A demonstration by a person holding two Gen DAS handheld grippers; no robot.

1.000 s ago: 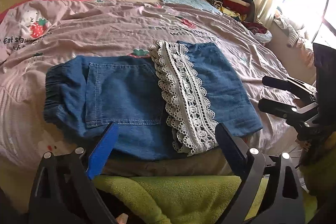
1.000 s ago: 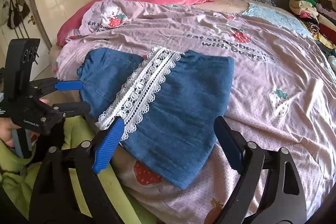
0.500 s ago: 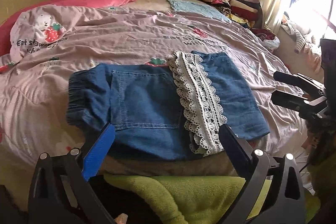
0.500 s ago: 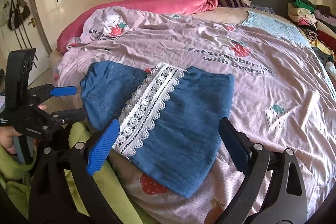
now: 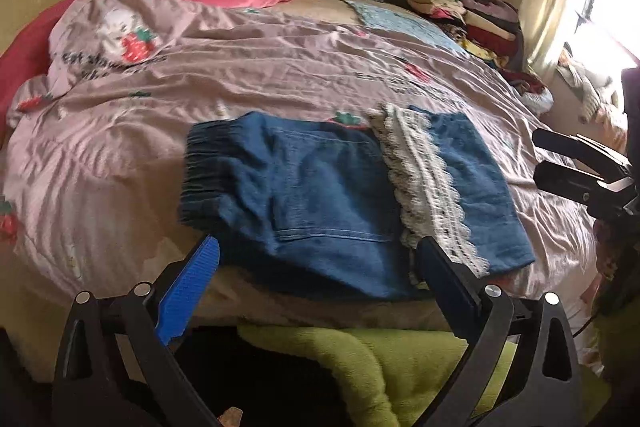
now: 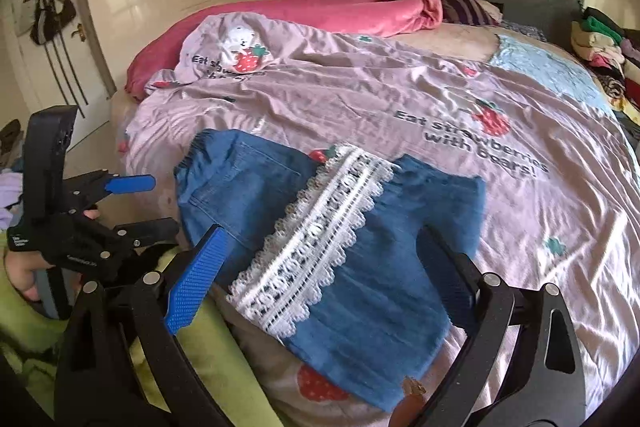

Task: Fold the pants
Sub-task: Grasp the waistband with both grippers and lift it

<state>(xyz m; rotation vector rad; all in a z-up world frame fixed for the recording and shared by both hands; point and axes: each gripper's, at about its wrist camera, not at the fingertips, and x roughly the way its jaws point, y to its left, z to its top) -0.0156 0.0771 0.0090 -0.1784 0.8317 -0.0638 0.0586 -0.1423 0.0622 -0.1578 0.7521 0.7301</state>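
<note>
Denim pants [image 5: 340, 195] lie flat on the pink bedsheet [image 5: 280, 67] near the bed's front edge, long axis running left-right, elastic waistband [image 5: 200, 167] toward the left tongs [image 5: 316, 267], hem toward the right tongs [image 6: 324, 271]. Both tongs hover just short of the near edge, spread wide, grasping nothing. White lace strip [image 6: 320, 231] crosses soft, creased denim; back pocket [image 5: 324, 187] is stitched flat. Clothes pile [image 5: 468, 15] sits far back.

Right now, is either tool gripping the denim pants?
No: both the left tool and right tool hang open above the denim pants, touching nothing.
</note>
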